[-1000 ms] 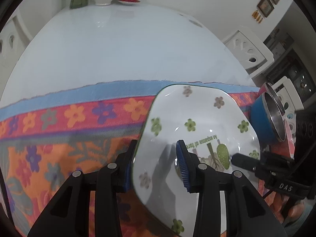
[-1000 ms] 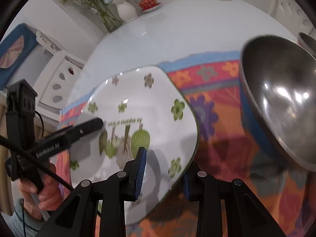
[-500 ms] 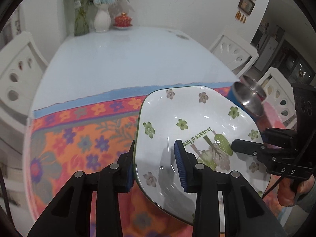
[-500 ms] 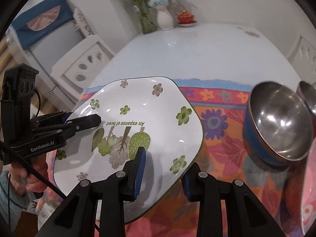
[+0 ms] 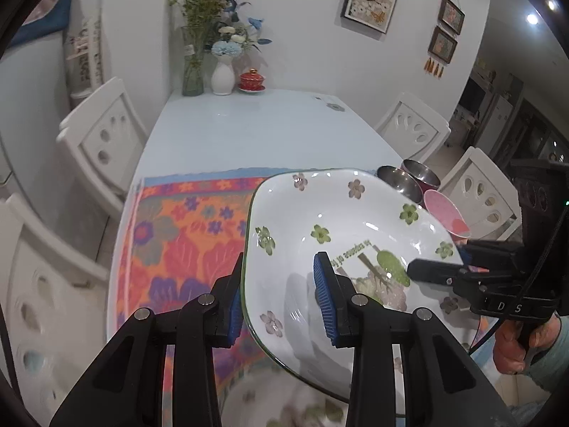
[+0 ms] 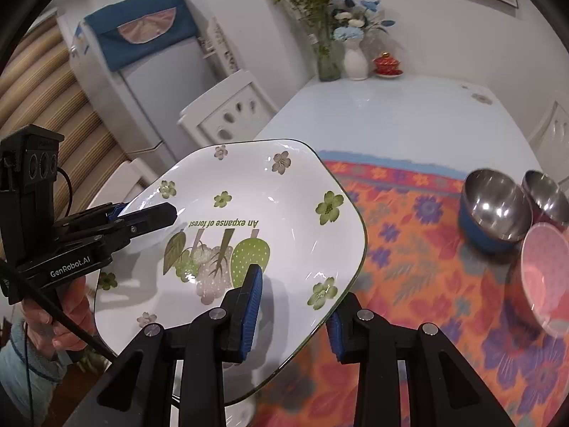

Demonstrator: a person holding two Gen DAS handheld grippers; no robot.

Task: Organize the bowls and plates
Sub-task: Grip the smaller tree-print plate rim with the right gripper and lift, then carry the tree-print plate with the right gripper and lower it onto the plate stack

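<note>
A white squarish plate (image 5: pixel 341 227) with green flowers and the words "An expanse of forest" is held in the air above the flowered cloth. It also shows in the right wrist view (image 6: pixel 256 213). My left gripper (image 5: pixel 279 299) is shut on its left rim. My right gripper (image 6: pixel 295 306) is shut on its right rim; it also shows in the left wrist view (image 5: pixel 441 267). The left gripper shows in the right wrist view (image 6: pixel 142 213). Another flowered plate (image 5: pixel 302 405) lies blurred below.
A steel bowl with a blue outside (image 6: pixel 492 213), a second steel bowl (image 6: pixel 547 197) and a pink bowl (image 6: pixel 546 267) stand at the cloth's right side. White chairs (image 5: pixel 103 142) flank the table. Vases and a red cup (image 5: pixel 251 80) stand at the far end.
Both grippers have lifted the plate higher off the cloth and pulled back; the bowls and table look farther away and more of the room shows.
</note>
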